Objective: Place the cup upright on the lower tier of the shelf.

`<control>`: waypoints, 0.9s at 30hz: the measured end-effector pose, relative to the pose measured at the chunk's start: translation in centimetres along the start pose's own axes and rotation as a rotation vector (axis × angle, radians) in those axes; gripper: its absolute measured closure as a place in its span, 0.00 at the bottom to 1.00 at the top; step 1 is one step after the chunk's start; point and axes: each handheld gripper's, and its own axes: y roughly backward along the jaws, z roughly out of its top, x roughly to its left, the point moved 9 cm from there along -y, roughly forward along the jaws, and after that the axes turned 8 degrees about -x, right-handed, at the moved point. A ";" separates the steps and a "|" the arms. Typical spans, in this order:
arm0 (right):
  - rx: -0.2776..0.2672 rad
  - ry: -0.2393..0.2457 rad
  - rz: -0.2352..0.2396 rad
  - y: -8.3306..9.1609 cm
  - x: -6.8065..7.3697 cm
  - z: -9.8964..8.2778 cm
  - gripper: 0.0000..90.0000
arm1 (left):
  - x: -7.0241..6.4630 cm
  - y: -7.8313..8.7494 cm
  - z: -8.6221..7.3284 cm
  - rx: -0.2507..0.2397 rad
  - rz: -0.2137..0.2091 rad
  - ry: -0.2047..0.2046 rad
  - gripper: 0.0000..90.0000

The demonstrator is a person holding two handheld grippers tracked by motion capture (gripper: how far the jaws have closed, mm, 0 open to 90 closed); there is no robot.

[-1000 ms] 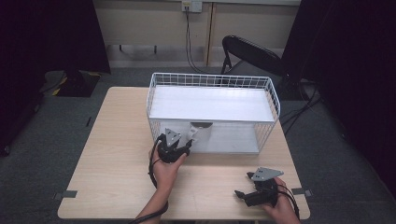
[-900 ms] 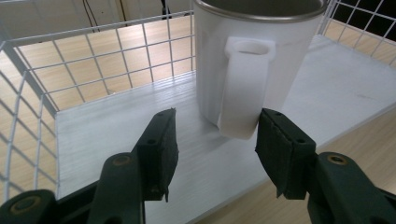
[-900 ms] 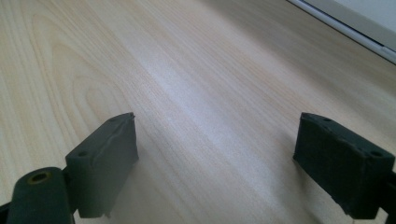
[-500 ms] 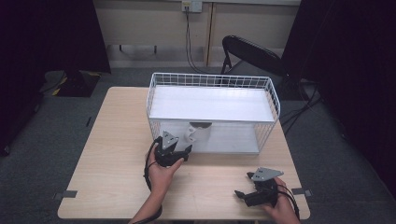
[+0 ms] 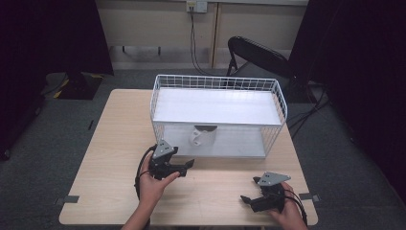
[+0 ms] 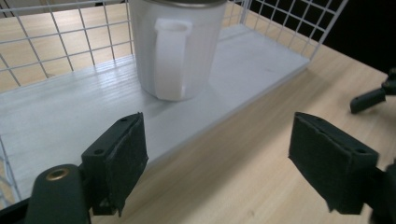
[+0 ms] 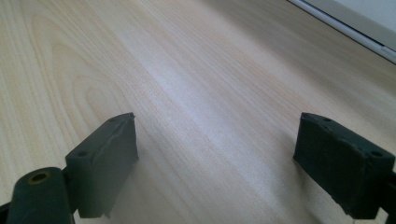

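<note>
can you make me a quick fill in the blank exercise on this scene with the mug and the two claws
1. The white ceramic mug stands on the ____ shelf of the white wire rack.
2. The left claw, facing the mug, has its jaws ____.
3. The right claw hovers over the pale ____ table.
4. The mug's handle faces ____ the left claw.

Missing words: lower; open; wooden; toward

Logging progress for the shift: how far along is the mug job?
Looks done: the white mug stands upright on the wire rack's lower shelf. In hand: nothing; the left tongs are open, apart from it. The right tongs rest open over the table. Left: nothing evident.
</note>
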 end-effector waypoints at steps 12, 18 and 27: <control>0.000 0.001 0.001 0.0 0.0 0.0 0.14 | 0.0 1.6 -2.6 0.069 -0.044 -0.041 0.18; 0.000 0.002 0.003 0.0 0.0 0.0 0.14 | 0.8 2.5 -3.1 0.075 -0.033 -0.047 0.18; 0.000 0.002 0.004 0.0 0.1 0.0 0.14 | 1.4 3.6 -4.5 0.099 -0.050 -0.072 0.18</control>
